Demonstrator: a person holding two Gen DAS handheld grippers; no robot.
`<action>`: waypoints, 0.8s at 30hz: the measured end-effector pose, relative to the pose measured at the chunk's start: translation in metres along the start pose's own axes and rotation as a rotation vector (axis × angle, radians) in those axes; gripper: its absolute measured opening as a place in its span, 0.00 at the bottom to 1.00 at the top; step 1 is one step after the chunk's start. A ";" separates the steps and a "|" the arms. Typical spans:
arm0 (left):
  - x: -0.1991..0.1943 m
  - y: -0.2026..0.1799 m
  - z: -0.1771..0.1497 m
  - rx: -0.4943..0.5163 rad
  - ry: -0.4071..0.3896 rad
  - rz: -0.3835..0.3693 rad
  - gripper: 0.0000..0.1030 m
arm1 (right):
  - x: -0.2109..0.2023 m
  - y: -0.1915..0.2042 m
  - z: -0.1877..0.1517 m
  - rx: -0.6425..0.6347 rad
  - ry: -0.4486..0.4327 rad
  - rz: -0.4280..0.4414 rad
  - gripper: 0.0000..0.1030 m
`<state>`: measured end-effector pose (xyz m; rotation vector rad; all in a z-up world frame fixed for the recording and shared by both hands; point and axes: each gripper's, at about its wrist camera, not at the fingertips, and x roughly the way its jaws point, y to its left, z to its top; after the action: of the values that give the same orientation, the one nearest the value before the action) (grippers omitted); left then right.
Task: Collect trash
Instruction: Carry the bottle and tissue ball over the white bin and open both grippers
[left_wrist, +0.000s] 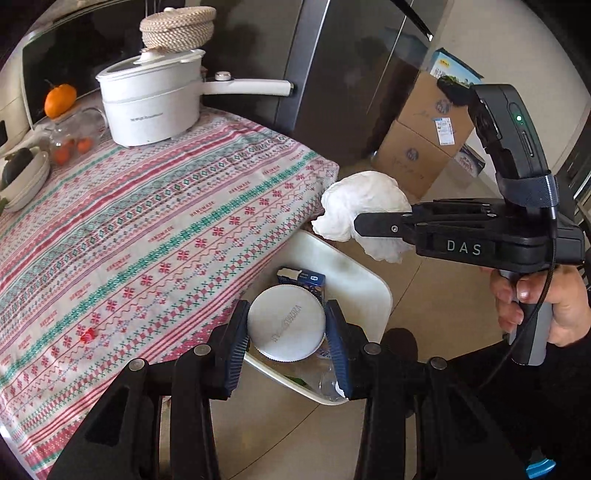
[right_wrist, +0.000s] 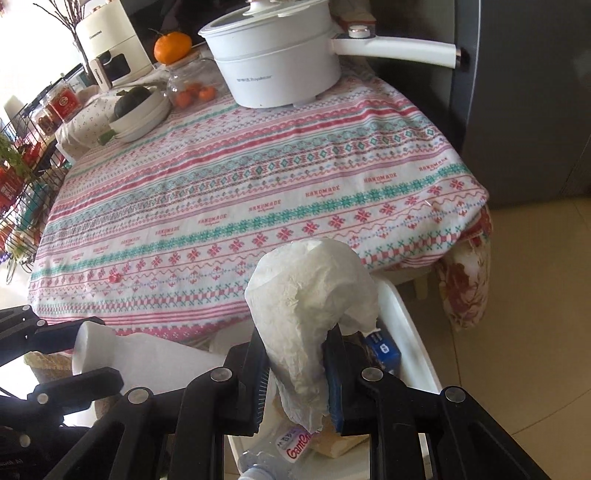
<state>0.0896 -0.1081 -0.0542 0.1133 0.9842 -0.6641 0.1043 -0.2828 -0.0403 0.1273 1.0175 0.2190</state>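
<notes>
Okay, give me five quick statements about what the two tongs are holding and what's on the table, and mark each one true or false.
1. The left tongs grip a white round-ended container. True.
2. The right tongs are empty. False: they pinch a crumpled white tissue.
3. The white bin stands on the tablecloth. False: it sits on the floor beside the table.
4. A white pot with a long handle stands on the tablecloth. True.
5. The bin has nothing in it. False: it holds a blue carton and a clear plastic bottle.
</notes>
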 end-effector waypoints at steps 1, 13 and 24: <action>0.006 -0.004 0.001 0.007 0.010 -0.001 0.41 | 0.001 -0.002 -0.002 0.001 0.006 -0.004 0.23; 0.048 -0.013 0.002 0.040 0.078 0.039 0.47 | 0.002 -0.026 -0.023 0.026 0.046 -0.024 0.24; 0.015 0.005 -0.016 -0.051 0.007 0.169 0.75 | 0.015 -0.024 -0.037 0.020 0.099 -0.041 0.27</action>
<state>0.0868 -0.1049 -0.0764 0.1518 0.9858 -0.4840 0.0833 -0.3025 -0.0774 0.1150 1.1196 0.1793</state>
